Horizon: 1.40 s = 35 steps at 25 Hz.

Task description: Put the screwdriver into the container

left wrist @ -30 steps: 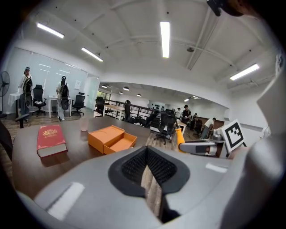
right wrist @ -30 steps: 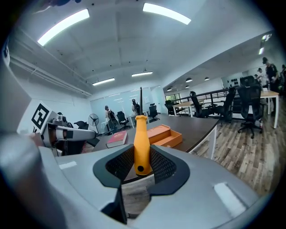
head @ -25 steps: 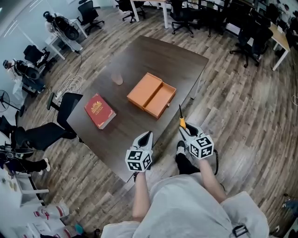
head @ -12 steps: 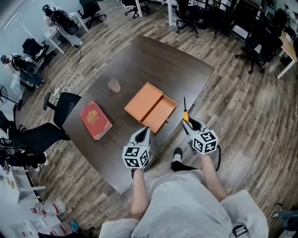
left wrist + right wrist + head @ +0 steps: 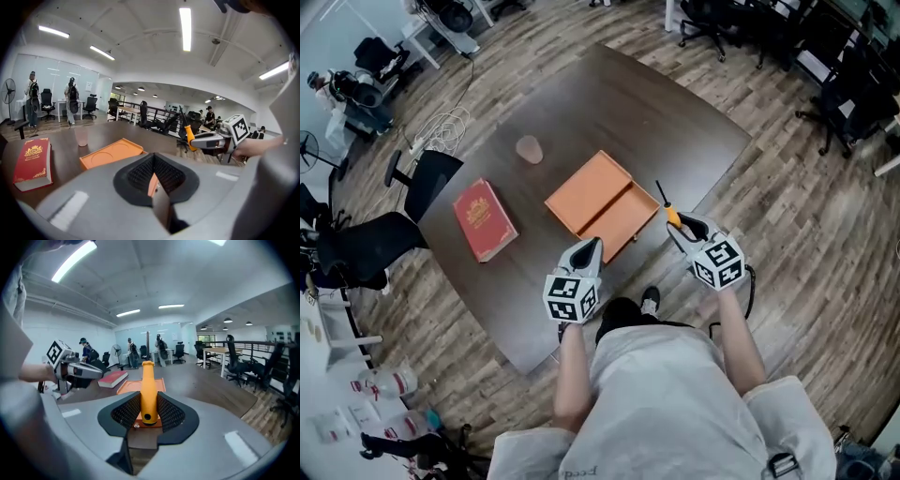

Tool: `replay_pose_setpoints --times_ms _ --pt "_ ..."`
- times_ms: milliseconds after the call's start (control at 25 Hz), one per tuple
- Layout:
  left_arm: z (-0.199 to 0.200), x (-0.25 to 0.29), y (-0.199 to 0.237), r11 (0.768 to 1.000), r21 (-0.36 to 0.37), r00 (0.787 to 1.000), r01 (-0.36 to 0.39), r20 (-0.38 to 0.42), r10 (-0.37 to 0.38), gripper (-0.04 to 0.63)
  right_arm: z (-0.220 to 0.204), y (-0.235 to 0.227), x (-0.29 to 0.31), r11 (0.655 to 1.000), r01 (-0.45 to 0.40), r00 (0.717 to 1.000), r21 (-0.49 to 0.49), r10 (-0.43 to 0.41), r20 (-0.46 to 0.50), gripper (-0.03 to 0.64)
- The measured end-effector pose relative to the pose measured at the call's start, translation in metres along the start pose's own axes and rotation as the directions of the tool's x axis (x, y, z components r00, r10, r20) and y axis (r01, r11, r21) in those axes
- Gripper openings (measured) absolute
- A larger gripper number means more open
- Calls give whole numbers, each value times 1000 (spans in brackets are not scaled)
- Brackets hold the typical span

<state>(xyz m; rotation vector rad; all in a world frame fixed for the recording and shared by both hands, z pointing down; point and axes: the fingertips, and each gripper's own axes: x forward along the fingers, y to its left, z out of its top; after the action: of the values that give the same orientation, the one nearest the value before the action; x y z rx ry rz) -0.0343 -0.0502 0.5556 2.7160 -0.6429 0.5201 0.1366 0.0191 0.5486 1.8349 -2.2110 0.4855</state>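
Note:
The orange container (image 5: 592,202) lies open on the dark table (image 5: 619,103), its lid folded out beside its tray. My right gripper (image 5: 682,228) is shut on the screwdriver (image 5: 668,210), whose orange handle (image 5: 148,392) sits between the jaws and whose dark shaft points toward the container's near right corner. It hovers just off the table's right edge. My left gripper (image 5: 591,251) is shut with nothing in it, over the table's front edge just below the container. In the left gripper view the container (image 5: 110,152) shows ahead, the right gripper (image 5: 194,140) to the right.
A red book (image 5: 485,220) lies left of the container and a translucent cup (image 5: 529,149) stands behind it. Office chairs (image 5: 422,187) crowd the table's left side, and desks and chairs line the far wall. Wooden floor surrounds the table.
The head view has shifted, so the table sits lower-left in frame. My right gripper has carried the screwdriver closer to the container's right corner. The left gripper stays near the front edge.

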Motion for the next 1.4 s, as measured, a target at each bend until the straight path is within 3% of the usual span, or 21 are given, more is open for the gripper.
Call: replay_pose_setpoints --times_ms 160,400,680,960,1080,1280,1400 --pt "-14 -6 3 1000 -12 999 -27 -37 27 54 -13 10 18 976 -122 987 -181 99 -130 110" --pt "-23 -10 21 998 -20 996 -54 -73 53 55 -30 21 51 886 -253 949 -389 151 -275 110" --pt "-27 2 25 996 -80 997 -27 -69 21 55 -55 23 65 818 -352 903 -455 169 -395 110" --pt "-34 7 44 995 -94 994 -31 -103 21 55 -62 18 93 766 -431 859 -477 185 -478 110" --pt "-36 9 56 994 -107 993 -31 -120 18 55 -59 16 108 718 -471 833 -512 172 -526 110" --pt "-39 10 71 989 -146 991 -38 -132 19 54 -62 20 126 604 -565 776 -561 160 -609 110" --pt "-37 12 80 987 -150 990 -52 -138 31 55 -64 23 135 562 -608 751 -561 176 -636 110"
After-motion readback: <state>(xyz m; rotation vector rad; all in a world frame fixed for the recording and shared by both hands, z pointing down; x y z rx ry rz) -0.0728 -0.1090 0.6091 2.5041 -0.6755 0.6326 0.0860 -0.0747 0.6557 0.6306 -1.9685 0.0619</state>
